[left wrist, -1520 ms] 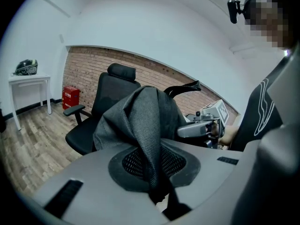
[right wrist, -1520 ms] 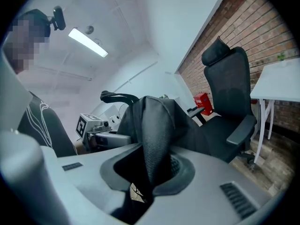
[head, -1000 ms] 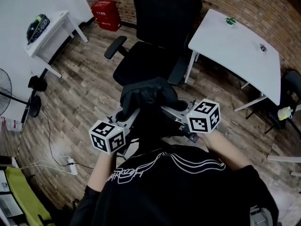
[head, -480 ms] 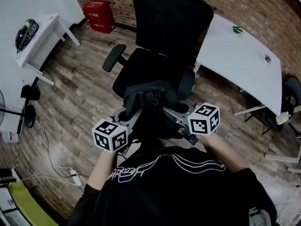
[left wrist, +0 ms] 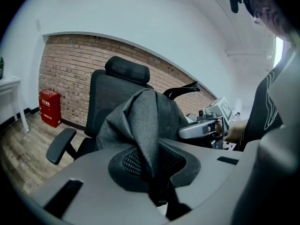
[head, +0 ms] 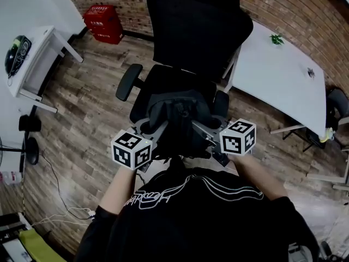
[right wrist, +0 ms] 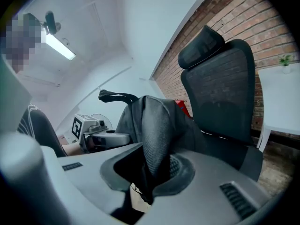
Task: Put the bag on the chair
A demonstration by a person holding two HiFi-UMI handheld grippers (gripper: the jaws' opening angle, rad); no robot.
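Left gripper (left wrist: pixel 157 175) and right gripper (right wrist: pixel 147 175) jaws both pinch top folds of the floppy dark-grey fabric bag (head: pixel 177 111) over the black mesh office chair (head: pixel 196 31); soft, probably light.

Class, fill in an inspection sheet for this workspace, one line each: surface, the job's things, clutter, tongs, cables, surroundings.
Surface: wooden floor, planked.
Job's things: dark bag held at the front edge of the black office chair. Whether it rests on the seat cannot be told.
Clutter: red crate by the wall; small plant on the white table.
Tongs: left tongs and right tongs are each shut on a fold of the bag.
Cables: loose cable and a power strip lie on the floor.
Surroundings: brick wall; a side table at the left carries a dark round object.
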